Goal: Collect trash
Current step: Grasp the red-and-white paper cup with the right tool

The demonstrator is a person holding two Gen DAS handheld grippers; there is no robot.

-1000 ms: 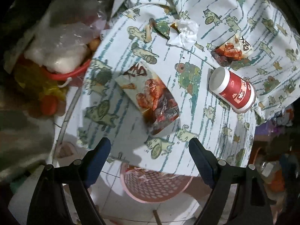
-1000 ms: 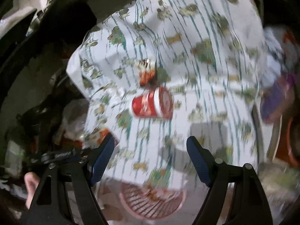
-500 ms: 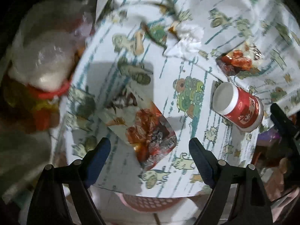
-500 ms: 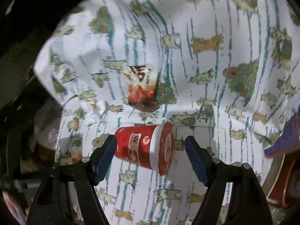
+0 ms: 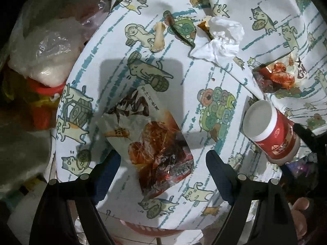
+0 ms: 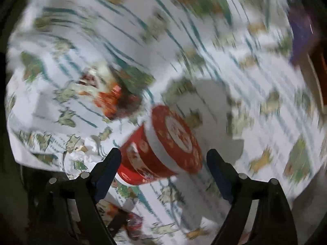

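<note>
The left claw [image 5: 161, 163] hangs spread wide and empty over a greasy snack wrapper [image 5: 151, 140] that lies flat on the cat-print cloth covering the bench [image 5: 114, 47], near its front edge. The wrapper looks thin, light and limp, with an oily film that may slip; a pinch across its crumpled lower end, where the foil bunches up, seems the surest hold, since the flat upper part gives the pads little to bite on. The right claw [image 6: 161, 167] straddles a red paper cup [image 6: 161, 145] lying on its side near the bench's right edge; its jaws are opening, the cup sits between them, and the blur does not let me tell whether the left pad touches it, though the right pad stands clear. The cup should be light, thin-walled and easily crushed, and it can roll, so a gentle squeeze across the body near the stiffer rim looks best. Further back lie a crumpled tissue [image 5: 220, 38], a bone-like scrap [image 5: 159, 37] and a second stained wrapper [image 5: 280, 75], all well apart from both claws. The cloth folds and hangs loose past the edge, so a dragging pad could snag it. A red bin stuffed with plastic bags [image 5: 45, 51] stands just left of the bench, with free room above.
</note>
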